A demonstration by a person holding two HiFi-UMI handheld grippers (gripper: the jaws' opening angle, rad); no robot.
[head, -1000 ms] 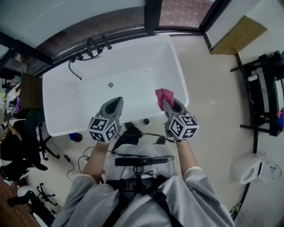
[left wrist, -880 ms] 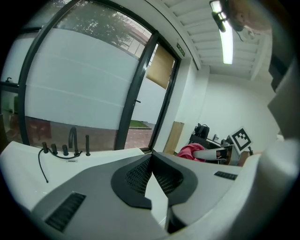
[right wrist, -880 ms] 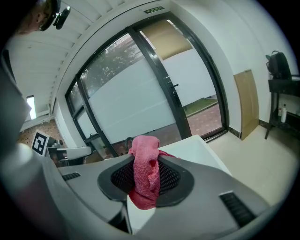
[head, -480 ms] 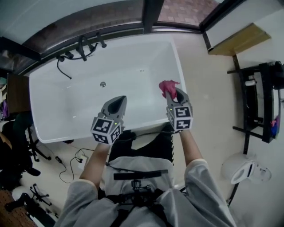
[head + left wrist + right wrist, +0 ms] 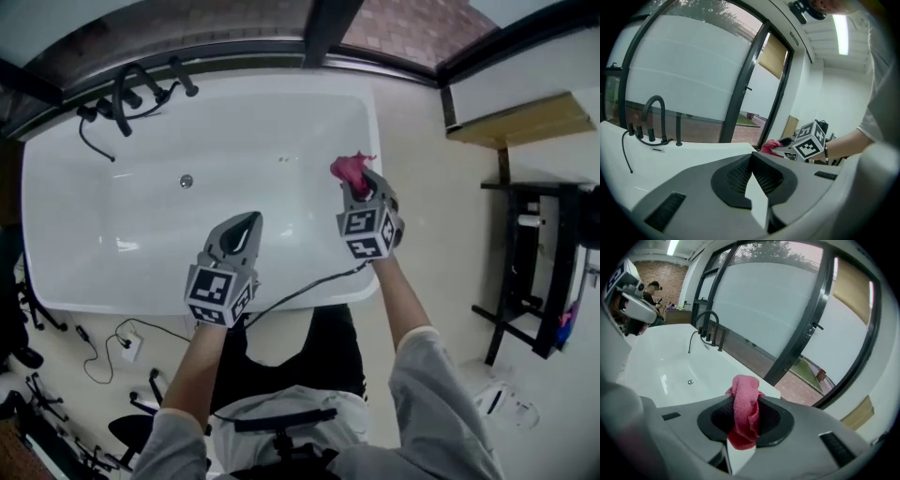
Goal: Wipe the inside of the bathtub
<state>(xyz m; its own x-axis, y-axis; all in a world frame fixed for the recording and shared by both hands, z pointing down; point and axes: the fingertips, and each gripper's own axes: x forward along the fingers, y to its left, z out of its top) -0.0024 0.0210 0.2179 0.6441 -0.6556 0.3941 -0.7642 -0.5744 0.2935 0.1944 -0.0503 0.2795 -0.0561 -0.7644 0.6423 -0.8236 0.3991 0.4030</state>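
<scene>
From the head view, the bathtub (image 5: 112, 253) lies crosswise, its long axis running left to right. The tap (image 5: 131, 89) is at its far left corner and the drain (image 5: 187, 181) is left of middle. The right claw (image 5: 358, 190) hangs over the tub's right end, just inside the end wall, clenched on a pink cloth (image 5: 349, 169) that sticks out ahead of it. Nearly all the surface to be wiped stretches away to the left of the cloth and below it. The left claw (image 5: 244, 225) is over the middle by the near rim, nearer the drain but carrying nothing. Whether the cloth touches the tub wall cannot be told from above.

In the left gripper view, the jaws are closed together with nothing between them. The right claw and its cloth show beyond them to the right, and the tub's floor is hidden behind the claw body.

In the right gripper view, the cloth is bunched upright between the jaws and pinched at its lower part. The tub interior and drain lie ahead to the left. The cloth's tip appears clear of the rim, though this is hard to judge.
</scene>
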